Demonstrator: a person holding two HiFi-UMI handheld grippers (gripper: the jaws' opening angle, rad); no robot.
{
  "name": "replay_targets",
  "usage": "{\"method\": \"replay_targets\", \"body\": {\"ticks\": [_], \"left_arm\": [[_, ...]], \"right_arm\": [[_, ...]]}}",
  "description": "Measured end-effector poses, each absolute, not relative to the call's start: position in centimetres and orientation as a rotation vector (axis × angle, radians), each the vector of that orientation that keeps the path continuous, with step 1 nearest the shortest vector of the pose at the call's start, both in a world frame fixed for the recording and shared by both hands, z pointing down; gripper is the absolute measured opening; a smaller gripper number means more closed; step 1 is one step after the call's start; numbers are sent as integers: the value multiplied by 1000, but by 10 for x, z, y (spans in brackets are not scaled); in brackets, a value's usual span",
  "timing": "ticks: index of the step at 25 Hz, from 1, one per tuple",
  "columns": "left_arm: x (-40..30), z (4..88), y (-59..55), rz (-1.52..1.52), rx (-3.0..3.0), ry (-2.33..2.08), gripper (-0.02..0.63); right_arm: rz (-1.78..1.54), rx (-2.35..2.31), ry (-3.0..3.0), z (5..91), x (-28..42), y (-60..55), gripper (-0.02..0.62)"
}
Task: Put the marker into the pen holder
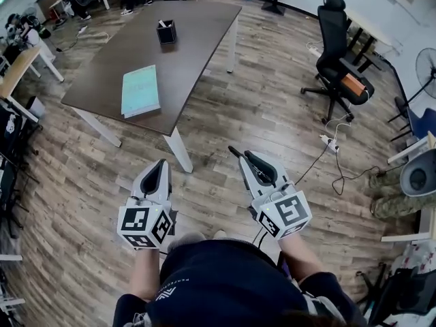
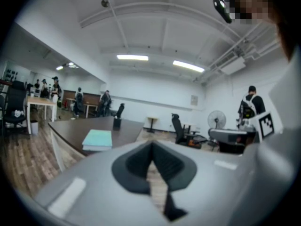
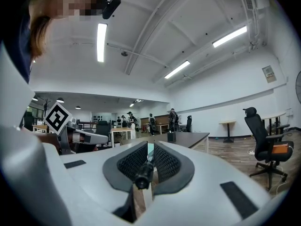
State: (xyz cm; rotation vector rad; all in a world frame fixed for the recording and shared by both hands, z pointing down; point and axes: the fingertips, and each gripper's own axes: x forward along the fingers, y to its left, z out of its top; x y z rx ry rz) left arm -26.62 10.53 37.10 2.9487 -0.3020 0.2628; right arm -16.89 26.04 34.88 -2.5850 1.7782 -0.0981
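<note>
1. Left gripper [image 1: 159, 167]: held low in front of the person's torso with the forearm extended, pointing roughly level toward the table [image 1: 197, 46]. Its jaws are closed together with nothing between them.
2. Right gripper [image 1: 251, 161]: held alongside the left one, apart from it and angled slightly toward it. Its jaws clamp the marker [image 1: 236, 154] (one dark end faces the right gripper view, the other protrudes past the tips).
3. Pen holder [image 1: 166, 32]: stands upright on the far part of the table, beyond a teal book [image 1: 139, 90].
4. Both grippers hang over the wooden floor [image 1: 225, 114], short of the table.
</note>
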Motion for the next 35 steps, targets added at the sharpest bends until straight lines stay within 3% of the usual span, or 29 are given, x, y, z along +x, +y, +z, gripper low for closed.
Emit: {"method": "replay_targets", "body": {"ticks": [9, 16, 35], "left_arm": [[-251, 379, 90, 327, 2937, -358, 8], [-201, 383, 72, 300, 2962, -313, 8], [-59, 379, -73, 338, 3005, -318, 8]], "right_arm": [[-165, -2554, 1797, 360, -149, 248, 35], [-178, -2584, 1753, 366, -115, 234, 35], [-183, -2605, 1804, 352, 36, 78, 35]]}}
